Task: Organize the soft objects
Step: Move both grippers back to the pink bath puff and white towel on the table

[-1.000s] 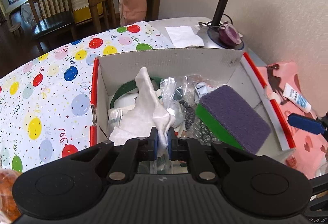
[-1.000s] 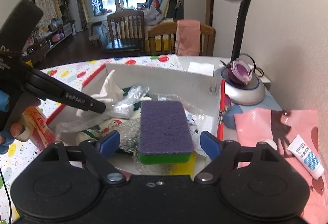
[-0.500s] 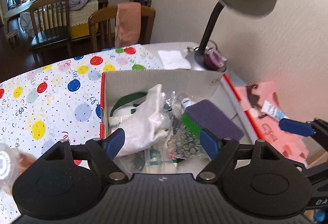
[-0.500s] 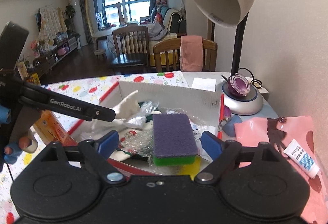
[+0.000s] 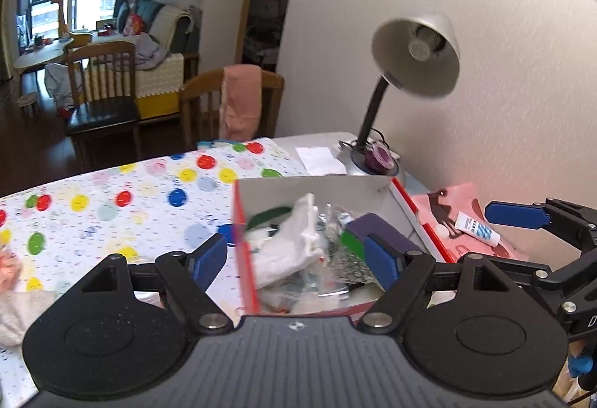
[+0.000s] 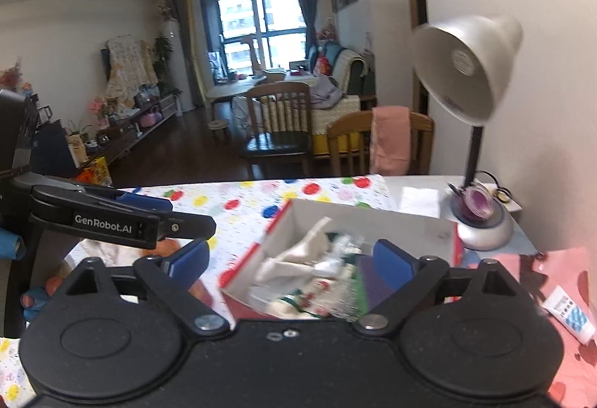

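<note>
Left wrist view: the left gripper now stands wide, its blue pads spread to either side of the box, with nothing between them. One second ago those pads were pinched on the white cloth; half a second ago they had already parted. The cloth lies inside the box, draped over the left part of the contents, apart from the pads. The camera has also drawn back and up: the box sits smaller and farther off, and the lamp is fully in frame.

Right wrist view: the right gripper is likewise wide and empty, raised above the near edge of the box. The purple-and-green sponge rests in the right part of the box, beside the white cloth and some crinkled clear wrapping. This view too has pulled back over the last second.

Assessment: the cloth is delivered and released; both tools are retreating, which suggests this placement is finished. Pale fabric shows at the near left edge of the balloon-print tablecloth, outside the box, and an orange shape sits near the left tool in the right wrist view; what these are cannot be told. They are probable remaining items. The white tube on the pink sheet at far right appears outside the task.
</note>
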Motion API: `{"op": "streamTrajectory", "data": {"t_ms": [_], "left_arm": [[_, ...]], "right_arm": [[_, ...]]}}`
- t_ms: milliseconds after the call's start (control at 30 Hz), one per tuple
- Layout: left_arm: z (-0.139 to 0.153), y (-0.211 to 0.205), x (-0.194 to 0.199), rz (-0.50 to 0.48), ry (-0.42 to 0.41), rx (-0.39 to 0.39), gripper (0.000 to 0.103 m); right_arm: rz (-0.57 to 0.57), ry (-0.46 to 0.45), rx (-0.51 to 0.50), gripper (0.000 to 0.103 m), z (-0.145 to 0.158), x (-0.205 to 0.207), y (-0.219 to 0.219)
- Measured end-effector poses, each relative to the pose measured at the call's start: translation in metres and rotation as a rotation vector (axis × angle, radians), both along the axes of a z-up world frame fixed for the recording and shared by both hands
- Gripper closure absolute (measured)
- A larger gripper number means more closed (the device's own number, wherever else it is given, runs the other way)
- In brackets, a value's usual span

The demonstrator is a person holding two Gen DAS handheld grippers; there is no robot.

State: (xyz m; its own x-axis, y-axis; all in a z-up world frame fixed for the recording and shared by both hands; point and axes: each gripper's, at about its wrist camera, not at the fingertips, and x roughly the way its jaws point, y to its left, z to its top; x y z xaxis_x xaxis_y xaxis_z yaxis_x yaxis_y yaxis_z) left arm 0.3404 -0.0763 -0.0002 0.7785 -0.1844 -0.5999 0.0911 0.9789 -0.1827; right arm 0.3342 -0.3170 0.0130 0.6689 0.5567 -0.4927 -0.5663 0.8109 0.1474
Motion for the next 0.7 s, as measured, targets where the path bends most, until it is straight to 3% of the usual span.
{"op": "streamTrajectory", "data": {"t_ms": [367,700], "left_arm": [[0.009,0.078,-0.055,0.059,-0.033,0.019,0.018],[0.001,0.16,-0.097,0.109,-0.023,-0.027,0.016]], "right_arm": [[0.086,0.004,0.023,0.004,0.015,-0.024,0.076],[0.191,0.019,0.01,0.0,0.016,-0.041,0.156]]}}
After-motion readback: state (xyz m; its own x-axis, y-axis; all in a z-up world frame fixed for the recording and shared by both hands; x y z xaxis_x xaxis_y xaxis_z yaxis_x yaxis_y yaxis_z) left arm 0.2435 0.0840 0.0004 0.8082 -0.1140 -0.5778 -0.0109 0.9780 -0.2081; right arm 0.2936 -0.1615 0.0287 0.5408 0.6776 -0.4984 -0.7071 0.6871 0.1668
